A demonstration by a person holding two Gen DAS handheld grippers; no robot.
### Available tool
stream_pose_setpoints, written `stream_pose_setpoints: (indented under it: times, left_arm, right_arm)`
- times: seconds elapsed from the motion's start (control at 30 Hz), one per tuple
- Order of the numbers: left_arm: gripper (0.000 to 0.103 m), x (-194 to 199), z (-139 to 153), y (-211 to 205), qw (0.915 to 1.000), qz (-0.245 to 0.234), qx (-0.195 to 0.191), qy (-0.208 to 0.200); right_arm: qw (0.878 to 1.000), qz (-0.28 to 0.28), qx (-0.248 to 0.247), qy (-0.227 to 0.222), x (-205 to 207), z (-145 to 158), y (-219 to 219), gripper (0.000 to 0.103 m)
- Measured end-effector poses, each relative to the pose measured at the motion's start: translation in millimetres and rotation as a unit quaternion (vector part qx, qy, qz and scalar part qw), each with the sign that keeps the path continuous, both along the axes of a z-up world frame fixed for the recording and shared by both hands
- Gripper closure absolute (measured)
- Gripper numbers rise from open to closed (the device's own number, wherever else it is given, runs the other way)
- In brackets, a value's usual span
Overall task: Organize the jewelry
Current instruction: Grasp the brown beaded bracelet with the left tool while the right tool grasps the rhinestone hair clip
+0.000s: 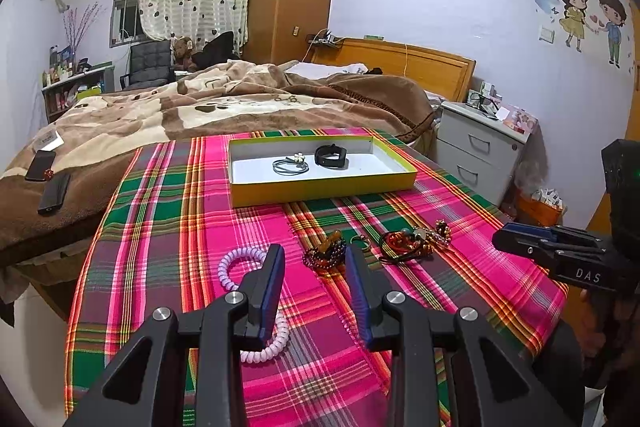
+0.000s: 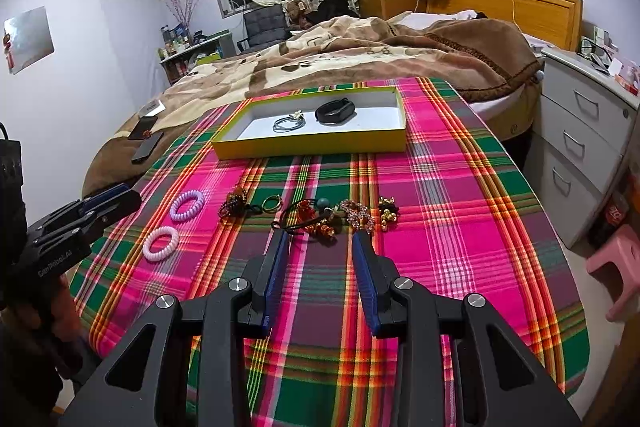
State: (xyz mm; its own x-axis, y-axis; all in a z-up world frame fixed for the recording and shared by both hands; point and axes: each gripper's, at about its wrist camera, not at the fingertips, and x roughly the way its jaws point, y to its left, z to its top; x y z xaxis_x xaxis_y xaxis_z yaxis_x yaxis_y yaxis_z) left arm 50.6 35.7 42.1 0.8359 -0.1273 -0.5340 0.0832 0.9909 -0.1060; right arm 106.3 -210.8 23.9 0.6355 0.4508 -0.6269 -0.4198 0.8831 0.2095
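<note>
A yellow tray [image 1: 320, 189] [image 2: 312, 145] at the far end of the plaid table holds a grey hair tie [image 1: 291, 165] [image 2: 289, 123] and a black band [image 1: 331, 155] [image 2: 332, 110]. Loose jewelry lies nearer: a purple coil tie [image 2: 188, 205], a pink coil tie [image 2: 161, 243] [image 1: 272, 347], a dark bead bracelet [image 1: 326, 253] [image 2: 234, 205], a gold ring [image 2: 272, 203], an orange bead tangle [image 1: 408, 241] [image 2: 316, 217], and gold bells [image 2: 388, 213]. My left gripper [image 1: 314, 255] is open, just before the bead bracelet. My right gripper [image 2: 320, 241] is open, just before the orange tangle.
A bed with a brown blanket [image 1: 224, 103] lies behind the table, with phones [image 1: 48, 179] on it. A grey nightstand [image 2: 580, 131] stands at the right, and a pink stool [image 2: 616, 267] by the table's right edge.
</note>
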Motion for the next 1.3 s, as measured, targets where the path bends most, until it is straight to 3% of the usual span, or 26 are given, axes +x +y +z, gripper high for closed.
stream_pose_setpoints:
  times: [0.5, 0.93, 1.3]
  left_arm:
    - [0.072, 36, -18, -9, 0.9992, -0.019, 0.01, 0.032]
    - [0.072, 88, -44, -17, 0.9943, -0.038, 0.018, 0.098]
    - [0.072, 111, -57, -25, 0.9901, -0.047, 0.023, 0.13]
  right_arm:
    - [0.999, -0.009, -0.025, 0.021, 28, -20, 5, 0.069]
    - [0.997, 0.013, -0.058, 0.058, 69, -40, 17, 0.069]
    - [0.993, 0.019, -0.092, 0.073, 84, -53, 25, 0.079]
